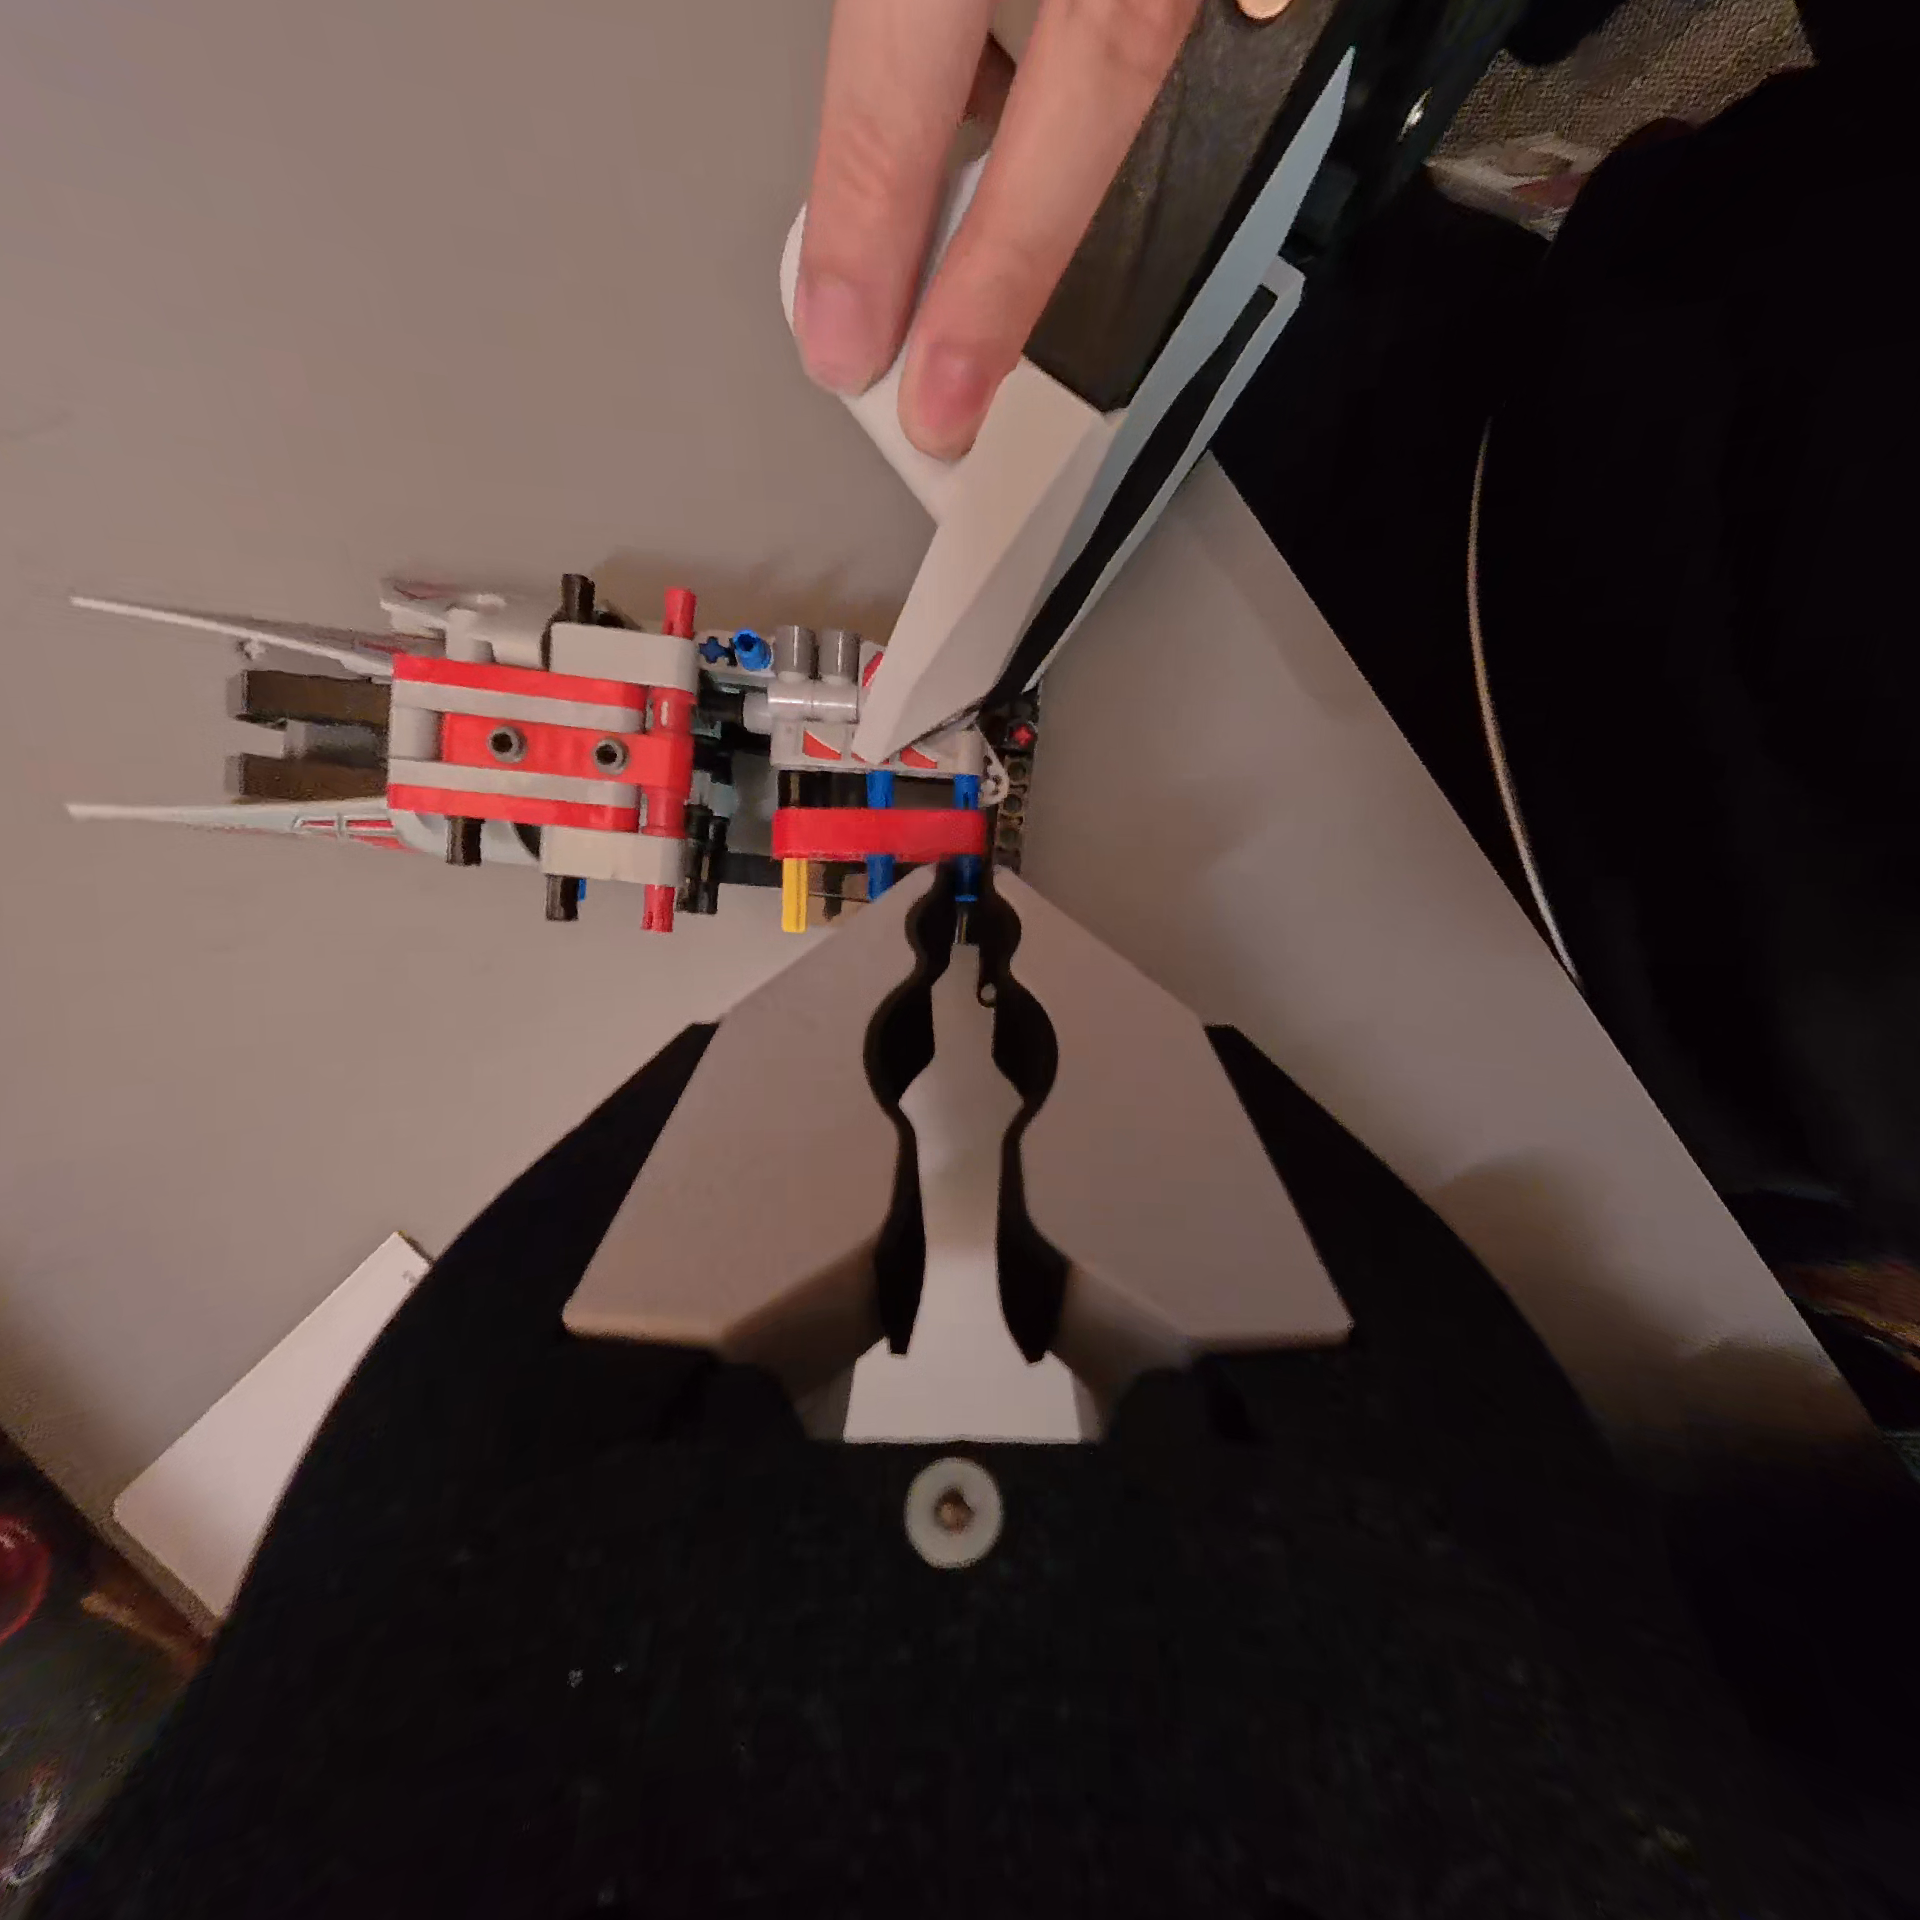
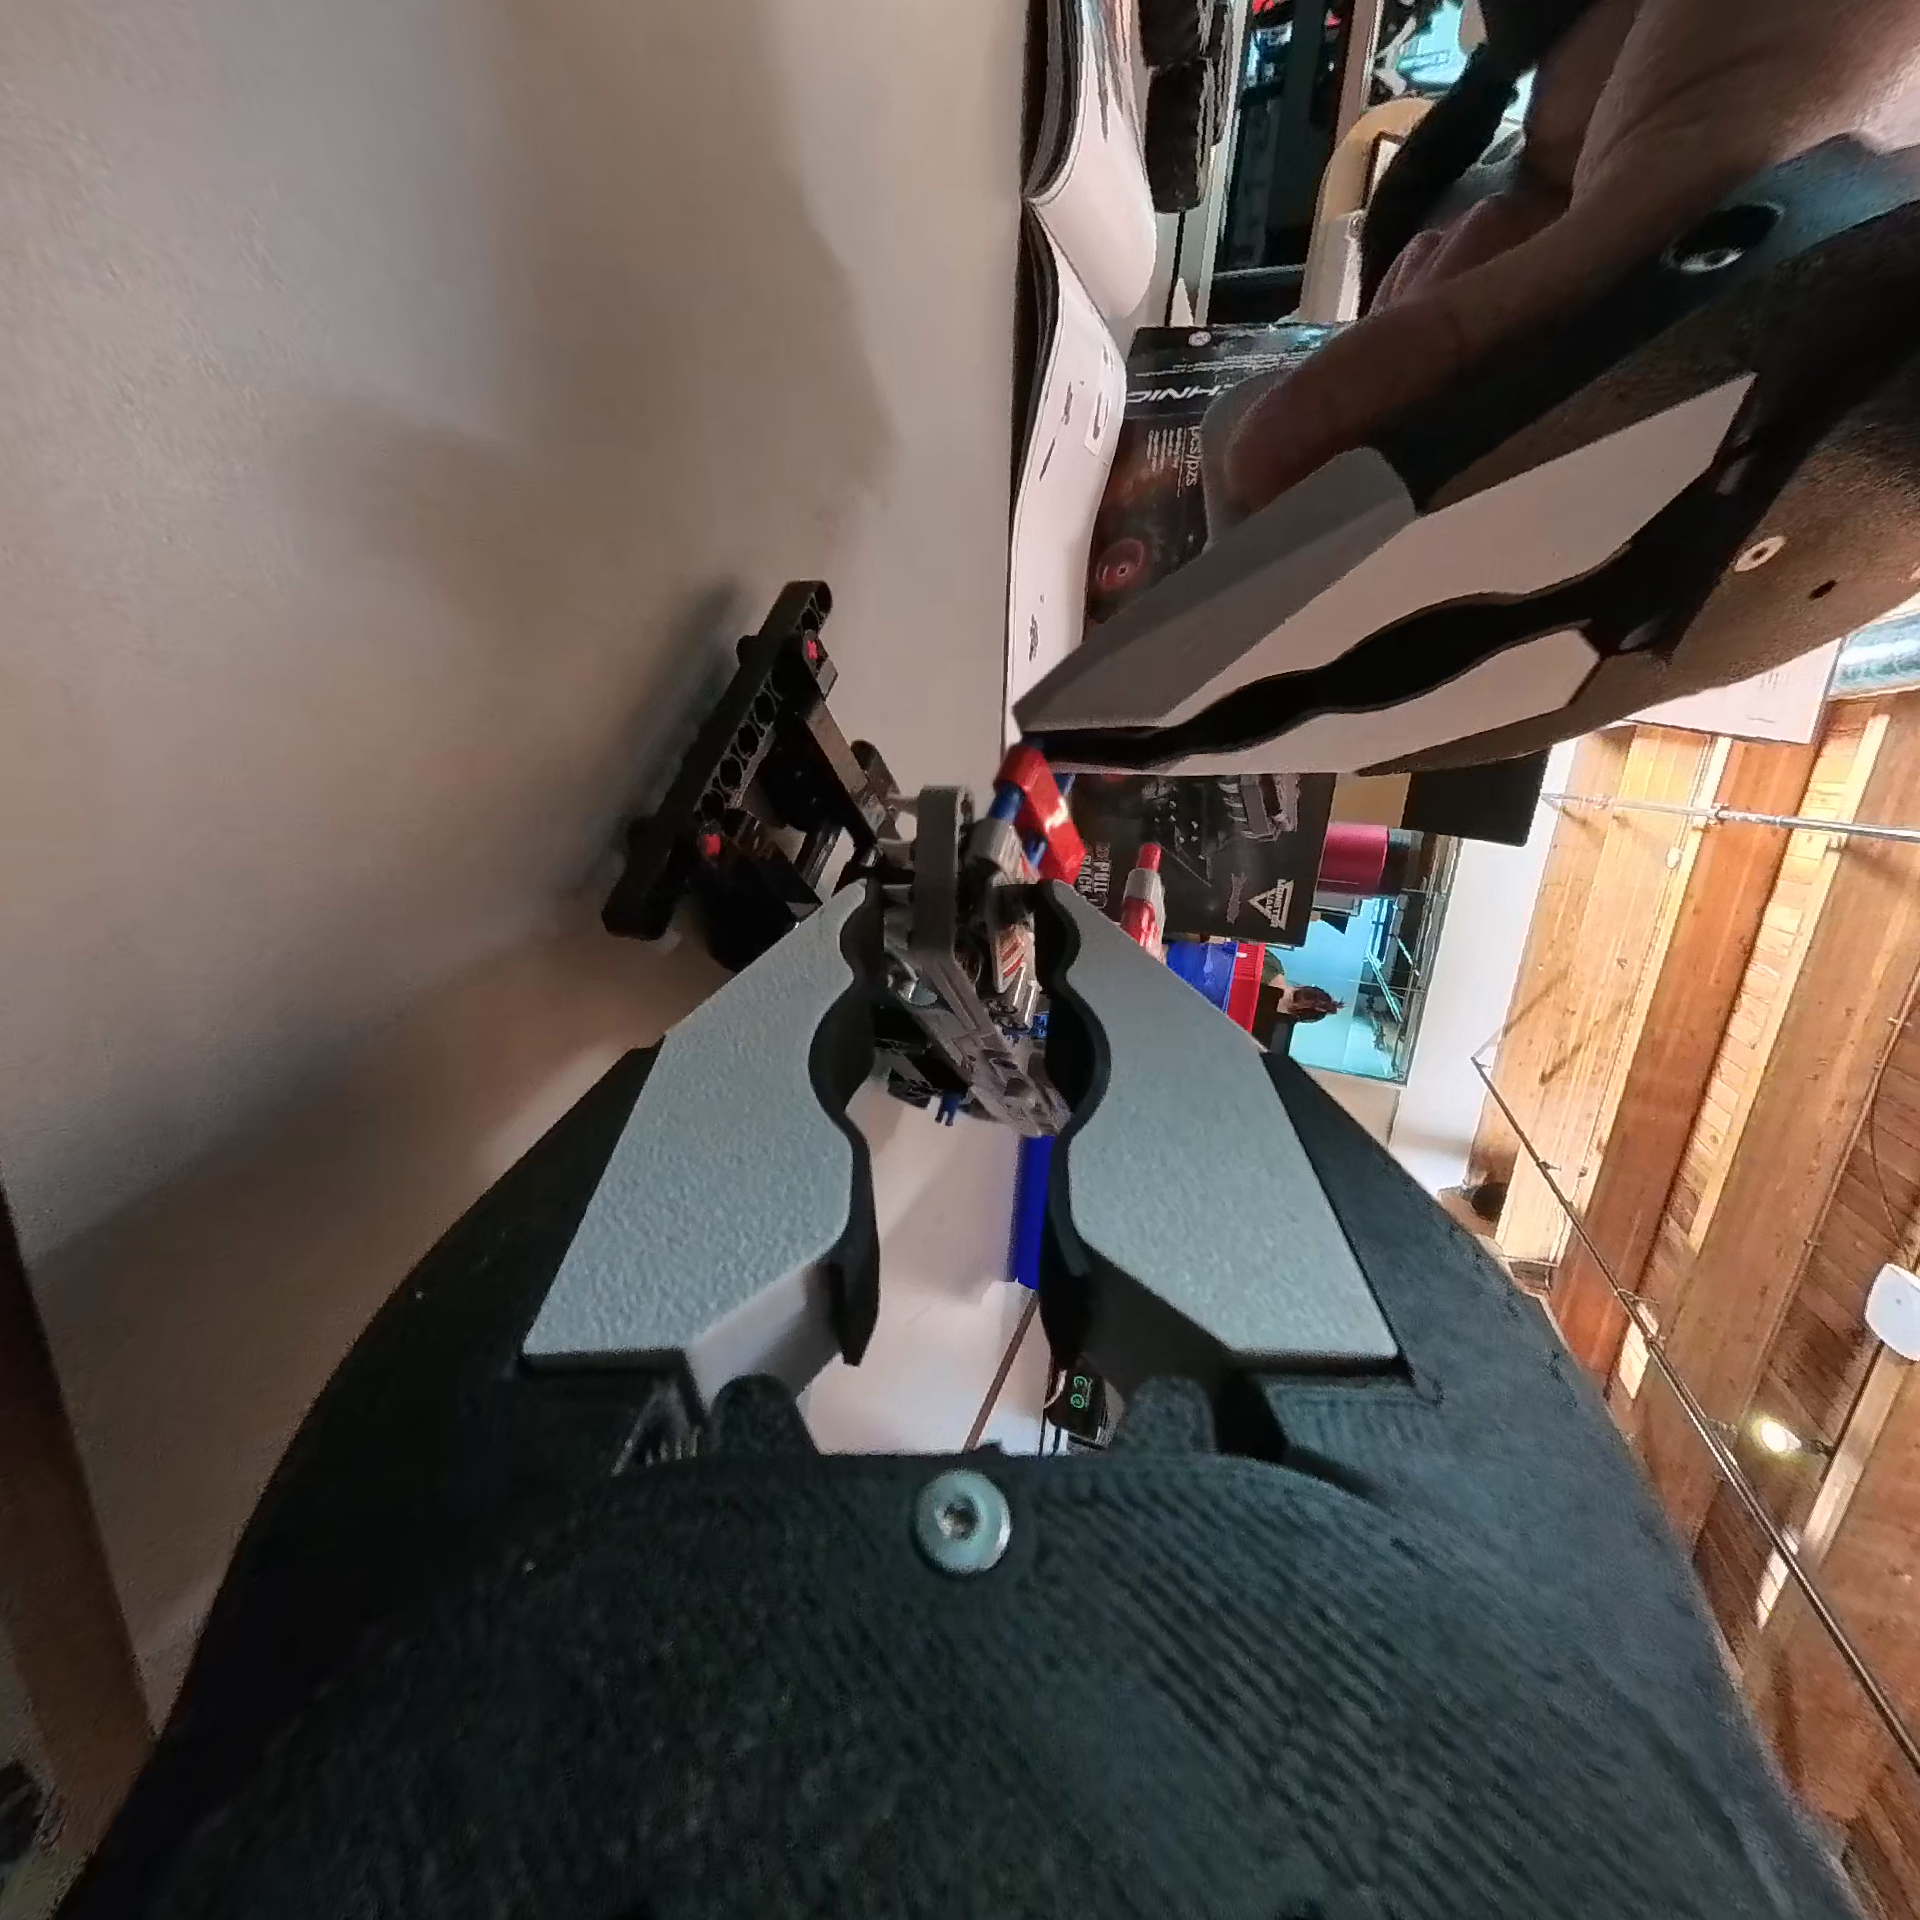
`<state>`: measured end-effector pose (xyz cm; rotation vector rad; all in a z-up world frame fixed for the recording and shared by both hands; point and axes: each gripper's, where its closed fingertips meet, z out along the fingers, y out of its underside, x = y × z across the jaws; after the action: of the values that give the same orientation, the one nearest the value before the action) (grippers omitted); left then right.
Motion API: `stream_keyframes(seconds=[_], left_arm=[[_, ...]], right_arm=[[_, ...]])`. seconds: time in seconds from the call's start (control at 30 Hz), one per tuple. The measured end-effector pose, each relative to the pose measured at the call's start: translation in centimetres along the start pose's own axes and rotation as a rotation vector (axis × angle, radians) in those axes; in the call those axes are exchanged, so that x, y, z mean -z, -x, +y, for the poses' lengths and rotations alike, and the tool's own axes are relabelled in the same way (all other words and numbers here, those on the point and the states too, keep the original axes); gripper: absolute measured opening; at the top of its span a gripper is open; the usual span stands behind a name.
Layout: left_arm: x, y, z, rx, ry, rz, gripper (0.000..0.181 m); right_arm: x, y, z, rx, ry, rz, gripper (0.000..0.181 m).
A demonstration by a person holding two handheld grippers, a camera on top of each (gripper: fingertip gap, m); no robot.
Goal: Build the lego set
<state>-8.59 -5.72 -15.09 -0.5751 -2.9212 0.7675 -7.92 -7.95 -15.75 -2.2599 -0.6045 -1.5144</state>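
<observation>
A red, grey and black Lego model (image 1: 540,748) lies on the pale table (image 1: 312,312). A red beam (image 1: 878,831) sits on blue pins at its near end. My left gripper (image 1: 961,899) is shut on a blue pin (image 1: 964,883) that sticks out below the red beam. My right gripper (image 1: 883,743) comes in from the upper right, held by a hand (image 1: 904,208). In the right wrist view my right gripper (image 2: 954,899) is shut on the model's grey middle part (image 2: 940,914). The left gripper (image 2: 1029,732) pinches the pin beside the red beam (image 2: 1039,800).
The table's edge runs diagonally at the right (image 1: 1455,831), with dark space beyond. A white sheet (image 1: 270,1423) lies at the lower left. An open instruction booklet (image 2: 1081,364) and a dark box (image 2: 1174,447) lie behind the model.
</observation>
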Motion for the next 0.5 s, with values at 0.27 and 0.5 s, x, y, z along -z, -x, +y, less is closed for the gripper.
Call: stream_keyframes(seconds=[0.27, 0.5], left_arm=[[-0.4, 0.2, -0.3, 0.012, -0.086, 0.008, 0.002], [0.2, 0.2, -1.5, 0.027, -0.171, -0.040, 0.001]], right_arm=[[-0.1, 0.0, 0.4, 0.010, 0.023, 0.001, 0.027], [-0.3, 0.0, 0.6, -0.006, 0.058, 0.007, 0.027]])
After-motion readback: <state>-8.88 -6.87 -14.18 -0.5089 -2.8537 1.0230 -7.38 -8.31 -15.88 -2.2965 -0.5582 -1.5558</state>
